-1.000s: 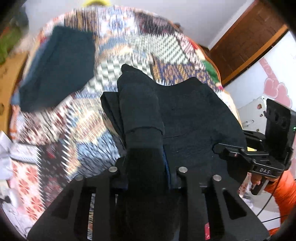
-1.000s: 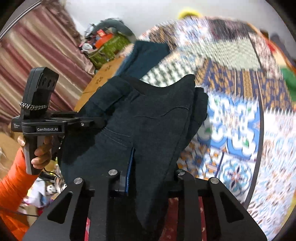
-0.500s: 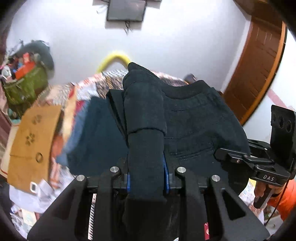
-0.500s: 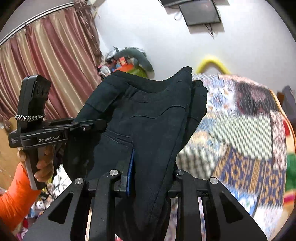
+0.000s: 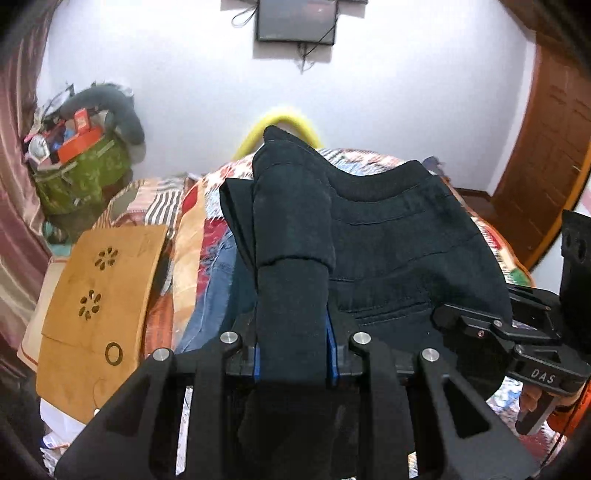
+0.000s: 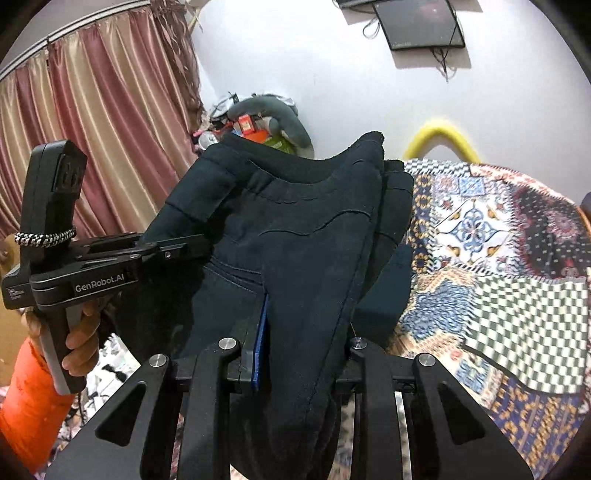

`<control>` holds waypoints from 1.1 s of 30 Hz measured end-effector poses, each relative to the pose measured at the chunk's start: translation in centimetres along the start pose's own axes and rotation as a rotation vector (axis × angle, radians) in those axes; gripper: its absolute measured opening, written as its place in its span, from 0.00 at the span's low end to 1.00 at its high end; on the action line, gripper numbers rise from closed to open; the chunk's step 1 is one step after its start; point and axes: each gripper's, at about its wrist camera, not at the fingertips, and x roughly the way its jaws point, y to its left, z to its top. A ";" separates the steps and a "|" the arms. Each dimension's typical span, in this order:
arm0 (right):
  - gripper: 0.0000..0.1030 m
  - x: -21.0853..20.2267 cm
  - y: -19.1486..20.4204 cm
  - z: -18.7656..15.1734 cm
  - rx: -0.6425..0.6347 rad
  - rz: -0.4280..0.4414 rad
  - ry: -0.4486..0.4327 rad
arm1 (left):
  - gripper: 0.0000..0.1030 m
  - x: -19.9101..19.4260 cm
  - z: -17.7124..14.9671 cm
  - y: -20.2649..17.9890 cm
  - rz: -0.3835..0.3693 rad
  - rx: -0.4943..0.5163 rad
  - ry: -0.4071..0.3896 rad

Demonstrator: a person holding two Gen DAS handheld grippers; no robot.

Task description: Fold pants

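Pants (image 5: pixel 388 258) up in the air betw both grippers, dark navy/black, held above the bed w/ patchwork quilt (image 6: pixel 498 258). Left gripper (image 5: pixel 294 354) clamped on a thick rolled/bunched section of fabric, blue pads (image 5: pixel 330 350) pressed against it both sides, fabric fills the whole gap. I see the waistband sagging in an arc from the left grip across to the right gripper (image 6: pixel 301 347), which is also closed on the pants: blue pad (image 6: pixel 260 339) visible on its left side, cloth wedged betw the fingers and hanging down below them. Back pocket seam shows in left wrist view, just beside the right gripper's body.

From right wrist cam: left unit w/ "GenRobot.AI" marking at frame left, operator's hand (image 6: pixel 79 332) on its handle, orange sleeve (image 6: pixel 33 413) below. Several layers of cloth stacked at the right edge of the pants, so the garment looks doubled over already.

Background: jeans (image 5: pixel 210 295) lying on the quilt under the held pants, wooden lap tray (image 5: pixel 99 306) w/ flower cutouts leaning at bed's left edge, green bag (image 5: pixel 81 181) stuffed w/ clutter by the curtain (image 6: pixel 103 129), wall TV (image 5: pixel 297 20) above, yellow curved bar (image 6: pixel 441 138) at the headboard end, wooden door (image 5: pixel 550 147) at right.
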 end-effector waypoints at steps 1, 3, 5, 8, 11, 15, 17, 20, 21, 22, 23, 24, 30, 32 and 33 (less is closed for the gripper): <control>0.21 0.8 -0.2 0.0 0.002 -0.001 0.009 | 0.24 1.3 -0.1 0.7 0.003 -0.012 0.015; 0.21 2.5 -1.0 -0.1 0.012 -0.005 0.030 | 0.24 3.4 -0.3 1.7 0.006 -0.027 0.036; 0.21 4.2 -1.6 -0.3 0.017 -0.015 0.050 | 0.24 5.5 -0.7 2.4 0.011 -0.038 0.051; 0.21 6.8 -2.6 -0.7 0.040 -0.022 0.091 | 0.24 8.7 -1.4 3.2 0.030 -0.043 0.083; 0.21 8.6 -2.9 -1.3 0.053 -0.034 0.128 | 0.25 11.9 -2.1 3.9 0.047 -0.032 0.138; 0.23 10.5 -3.4 -2.4 0.074 -0.068 0.188 | 0.30 15.5 -3.5 4.6 0.077 -0.043 0.238; 0.26 11.1 -3.6 -2.9 0.084 -0.099 0.227 | 0.41 16.4 -4.3 5.0 0.106 -0.056 0.258; 0.33 10.1 -3.4 -3.5 0.071 -0.179 0.258 | 0.44 15.9 -5.4 5.1 0.109 -0.066 0.256; 0.34 9.8 -3.5 -3.7 0.072 -0.185 0.262 | 0.44 15.4 -5.7 5.1 0.107 -0.068 0.259; 0.34 9.0 -3.5 -3.9 0.074 -0.190 0.266 | 0.45 14.8 -6.0 5.2 0.111 -0.071 0.262; 0.34 8.3 -3.5 -4.0 0.074 -0.195 0.267 | 0.45 14.1 -6.2 5.3 0.117 -0.075 0.263; 0.34 7.6 -3.3 -4.0 0.073 -0.197 0.263 | 0.45 13.3 -6.3 5.4 0.122 -0.082 0.261; 0.34 -0.2 -1.0 -3.0 0.035 -0.173 0.128 | 0.45 5.0 -6.3 4.8 0.171 -0.067 0.161; 0.34 -3.5 0.8 -2.4 -0.001 -0.166 0.060 | 0.45 1.1 -6.0 3.9 0.173 -0.057 0.099; 0.34 -5.2 1.6 -2.1 -0.015 -0.160 0.027 | 0.45 -1.0 -5.9 3.3 0.171 -0.051 0.066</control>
